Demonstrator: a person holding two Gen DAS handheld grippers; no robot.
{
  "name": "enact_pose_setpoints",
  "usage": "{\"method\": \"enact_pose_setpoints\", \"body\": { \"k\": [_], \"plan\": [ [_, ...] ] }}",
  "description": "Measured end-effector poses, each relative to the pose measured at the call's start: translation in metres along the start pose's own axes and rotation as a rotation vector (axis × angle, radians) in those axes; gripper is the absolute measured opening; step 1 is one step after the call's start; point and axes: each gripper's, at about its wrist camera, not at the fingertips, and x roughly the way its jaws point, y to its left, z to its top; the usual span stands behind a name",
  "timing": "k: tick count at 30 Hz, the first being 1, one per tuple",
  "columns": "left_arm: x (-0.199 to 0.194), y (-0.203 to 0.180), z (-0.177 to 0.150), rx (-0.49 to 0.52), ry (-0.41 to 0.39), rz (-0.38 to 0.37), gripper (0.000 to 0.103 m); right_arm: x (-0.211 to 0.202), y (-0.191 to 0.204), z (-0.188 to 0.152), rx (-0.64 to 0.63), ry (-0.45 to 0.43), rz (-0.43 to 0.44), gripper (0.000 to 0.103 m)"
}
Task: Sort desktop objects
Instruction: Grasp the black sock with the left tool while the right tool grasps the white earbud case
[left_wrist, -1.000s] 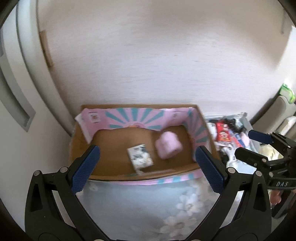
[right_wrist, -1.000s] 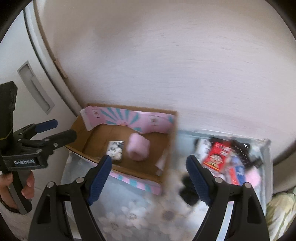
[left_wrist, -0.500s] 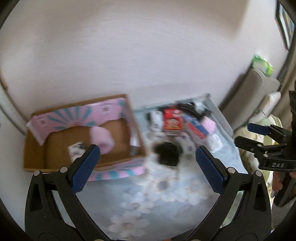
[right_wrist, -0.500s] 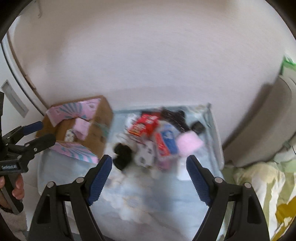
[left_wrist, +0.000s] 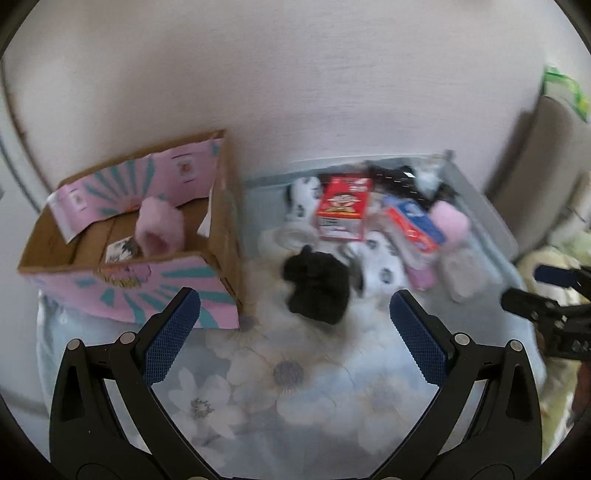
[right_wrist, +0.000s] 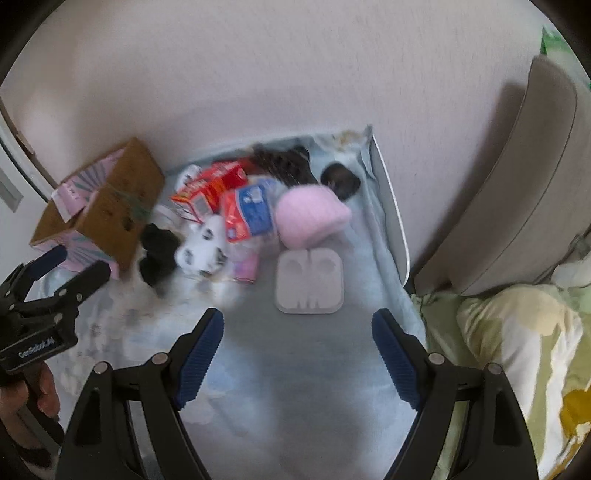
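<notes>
**Both grippers empty above a cluttered floral tabletop**

A cardboard box with pink and teal flaps stands at the left edge of the flower-print tabletop, against the wall. Inside it lie a fluffy pink roll and a small black-and-white packet, touching each other. The rest of the clutter is heaped toward the back right corner: a red carton, a red-and-blue pouch, a second pink fluffy piece, black-and-white spotted cloth and a black fuzzy lump just beside the box's right wall. A white moulded tray lies alone nearer the front, close to the right edge. Beyond that edge are a beige cushion and yellow-green bedding.

The left gripper hangs over the front of the tabletop with its tongs wide apart, the black lump between and beyond them. The right gripper points down at bare cloth just before the white tray, tongs likewise spread and gripping nothing.
</notes>
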Motion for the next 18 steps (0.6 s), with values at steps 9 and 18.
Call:
{"method": "enact_pose_setpoints", "body": {
  "k": [9, 18],
  "plan": [
    [0.052, -0.017, -0.016, 0.025, -0.047, 0.103, 0.098, 0.045, 0.001, -0.002, -0.083, -0.044, -0.018, 0.079],
    [0.059, -0.036, -0.025, 0.084, -0.105, 0.143, 0.094, 0.066, -0.003, -0.001, -0.087, -0.051, -0.016, 0.079]
  ]
}}
